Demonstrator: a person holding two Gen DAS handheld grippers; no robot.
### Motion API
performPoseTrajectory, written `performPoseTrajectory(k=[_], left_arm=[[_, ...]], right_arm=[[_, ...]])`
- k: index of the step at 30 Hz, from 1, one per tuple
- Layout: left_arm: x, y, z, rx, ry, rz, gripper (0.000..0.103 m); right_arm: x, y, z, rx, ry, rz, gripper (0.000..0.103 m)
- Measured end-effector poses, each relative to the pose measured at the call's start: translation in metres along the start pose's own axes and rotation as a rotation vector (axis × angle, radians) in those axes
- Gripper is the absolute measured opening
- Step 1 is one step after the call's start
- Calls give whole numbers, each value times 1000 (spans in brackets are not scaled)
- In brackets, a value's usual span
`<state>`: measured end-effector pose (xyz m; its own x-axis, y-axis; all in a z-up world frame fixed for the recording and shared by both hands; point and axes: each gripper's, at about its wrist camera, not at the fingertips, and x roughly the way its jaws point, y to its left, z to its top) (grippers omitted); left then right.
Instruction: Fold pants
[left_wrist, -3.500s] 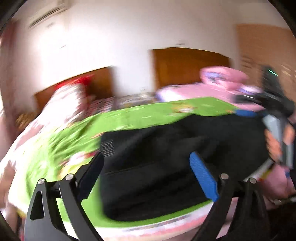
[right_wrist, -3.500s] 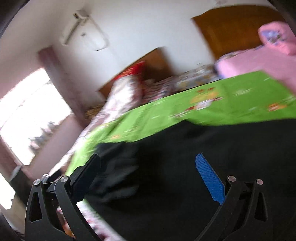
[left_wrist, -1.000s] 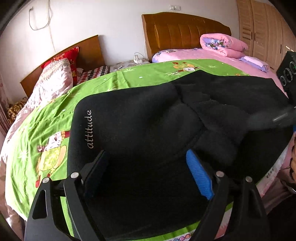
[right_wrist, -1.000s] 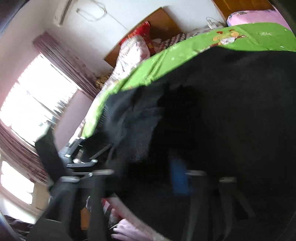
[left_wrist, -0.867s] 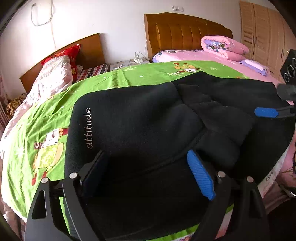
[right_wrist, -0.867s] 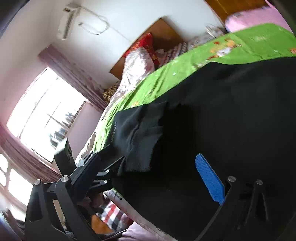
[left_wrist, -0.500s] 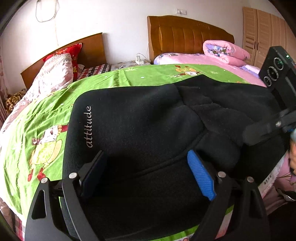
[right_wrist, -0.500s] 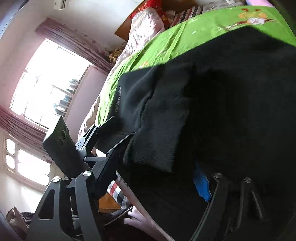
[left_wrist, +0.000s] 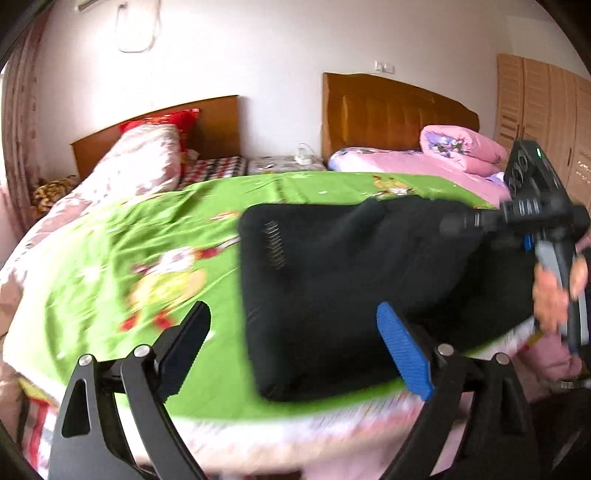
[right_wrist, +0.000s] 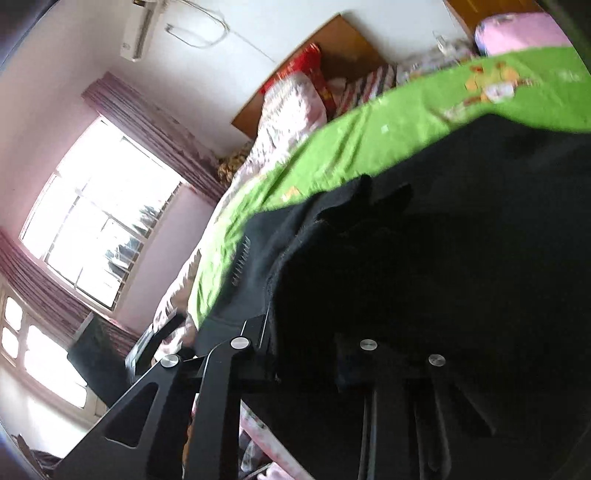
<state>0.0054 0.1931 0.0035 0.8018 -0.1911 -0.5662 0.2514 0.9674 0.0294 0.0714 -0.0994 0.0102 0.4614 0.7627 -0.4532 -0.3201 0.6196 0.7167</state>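
Note:
The black pants lie folded on the green bed sheet, white lettering near their left edge. My left gripper is open and empty, hovering over the pants' near left corner by the bed's edge. My right gripper is closed on a fold of the black pants and holds it raised over the rest; its fingertips are buried in the cloth. In the left wrist view the right gripper sits at the pants' right end, held by a hand.
The bed's near edge runs below the pants. A floral quilt and red pillow lie at the headboard. A second bed with pink bedding stands behind right. A window is at the left.
My left gripper has pulled back and to the left off the pants, still open. My right gripper has closed on a fold of the pants and lifted it.

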Motion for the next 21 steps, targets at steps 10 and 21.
performPoseTrajectory(k=[10, 21], left_arm=[[39, -3, -18, -68, 96, 50, 94], [48, 28, -22, -160, 119, 178, 95]], right_arm=[[-21, 47, 24, -110, -84, 14, 26], [-56, -2, -21, -34, -129, -85, 18]])
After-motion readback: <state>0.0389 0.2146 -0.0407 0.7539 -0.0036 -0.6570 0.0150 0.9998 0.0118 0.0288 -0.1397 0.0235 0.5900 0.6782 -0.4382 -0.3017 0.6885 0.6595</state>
